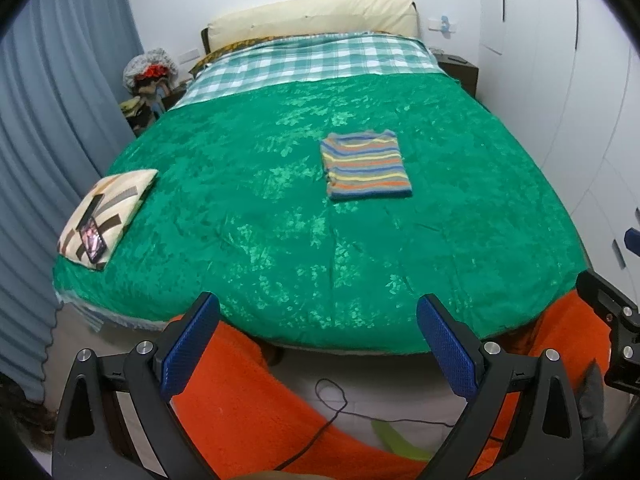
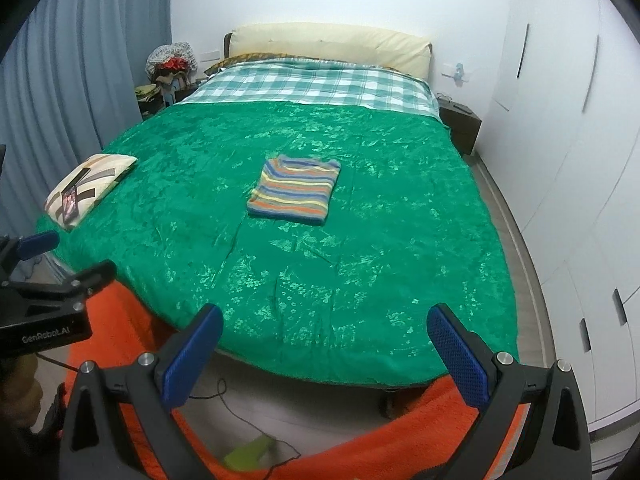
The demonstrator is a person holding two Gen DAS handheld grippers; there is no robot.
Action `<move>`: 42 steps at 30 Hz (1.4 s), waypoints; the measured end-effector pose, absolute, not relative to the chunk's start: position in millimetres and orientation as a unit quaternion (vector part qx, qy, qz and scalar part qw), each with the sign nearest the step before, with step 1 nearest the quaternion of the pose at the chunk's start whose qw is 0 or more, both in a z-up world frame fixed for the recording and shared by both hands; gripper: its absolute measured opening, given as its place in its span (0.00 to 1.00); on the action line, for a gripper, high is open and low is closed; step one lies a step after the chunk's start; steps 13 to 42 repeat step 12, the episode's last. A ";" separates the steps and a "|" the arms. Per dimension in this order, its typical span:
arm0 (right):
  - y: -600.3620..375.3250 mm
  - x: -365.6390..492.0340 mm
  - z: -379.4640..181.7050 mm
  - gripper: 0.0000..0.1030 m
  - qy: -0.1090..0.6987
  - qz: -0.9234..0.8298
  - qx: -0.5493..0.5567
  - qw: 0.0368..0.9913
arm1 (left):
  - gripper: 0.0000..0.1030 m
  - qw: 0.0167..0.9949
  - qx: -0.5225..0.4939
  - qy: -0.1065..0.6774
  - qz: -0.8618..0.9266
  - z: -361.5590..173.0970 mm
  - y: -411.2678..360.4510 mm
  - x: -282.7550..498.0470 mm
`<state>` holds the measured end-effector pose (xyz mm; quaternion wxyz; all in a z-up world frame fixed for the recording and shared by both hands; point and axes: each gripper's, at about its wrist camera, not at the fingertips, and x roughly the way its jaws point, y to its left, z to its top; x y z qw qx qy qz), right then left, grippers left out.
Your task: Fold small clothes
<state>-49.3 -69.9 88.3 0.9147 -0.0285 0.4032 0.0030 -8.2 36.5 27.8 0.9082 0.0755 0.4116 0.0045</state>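
Both grippers agape, level, short of bed.

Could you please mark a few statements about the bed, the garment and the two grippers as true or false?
1. The striped shirt lies folded on the green bedspread. True.
2. The left gripper is shut on the shirt. False: it is open, holds nothing and is at the foot of the bed.
3. A phone lies on the patterned pillow. True.
4. The right gripper is touching the shirt. False: it is open and well short of it.
5. The curtain is red. False: it is grey-blue.
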 end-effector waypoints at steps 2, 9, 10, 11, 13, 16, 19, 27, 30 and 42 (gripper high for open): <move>-71.5 -50.4 87.9 0.98 0.403 0.002 -0.027 0.915 | 0.96 0.909 0.075 0.411 0.004 28.1 36.7 -8.4; -74.4 -50.2 87.9 0.98 0.404 -0.001 -0.021 0.914 | 0.96 0.915 0.078 0.397 -0.001 30.9 33.8 -11.8; -74.7 -50.1 87.7 0.98 0.404 0.000 -0.022 0.914 | 0.96 0.917 0.085 0.391 0.002 31.9 31.7 -13.1; -74.9 -49.8 87.2 0.98 0.405 0.000 -0.021 0.914 | 0.96 0.917 0.087 0.388 0.003 32.3 29.7 -13.9; -75.0 -49.4 86.8 0.98 0.405 0.000 -0.020 0.914 | 0.96 0.918 0.090 0.386 0.002 33.1 28.2 -14.1; -75.0 -49.4 86.8 0.98 0.405 0.000 -0.020 0.914 | 0.96 0.918 0.090 0.386 0.002 33.1 28.2 -14.1; -75.0 -49.4 86.8 0.98 0.405 0.000 -0.020 0.914 | 0.96 0.918 0.090 0.386 0.002 33.1 28.2 -14.1; -75.0 -49.4 86.8 0.98 0.405 0.000 -0.020 0.914 | 0.96 0.918 0.090 0.386 0.002 33.1 28.2 -14.1; -75.0 -49.4 86.8 0.98 0.405 0.000 -0.020 0.914 | 0.96 0.918 0.090 0.386 0.002 33.1 28.2 -14.1; -75.0 -49.4 86.8 0.98 0.405 0.000 -0.020 0.914 | 0.96 0.918 0.090 0.386 0.002 33.1 28.2 -14.1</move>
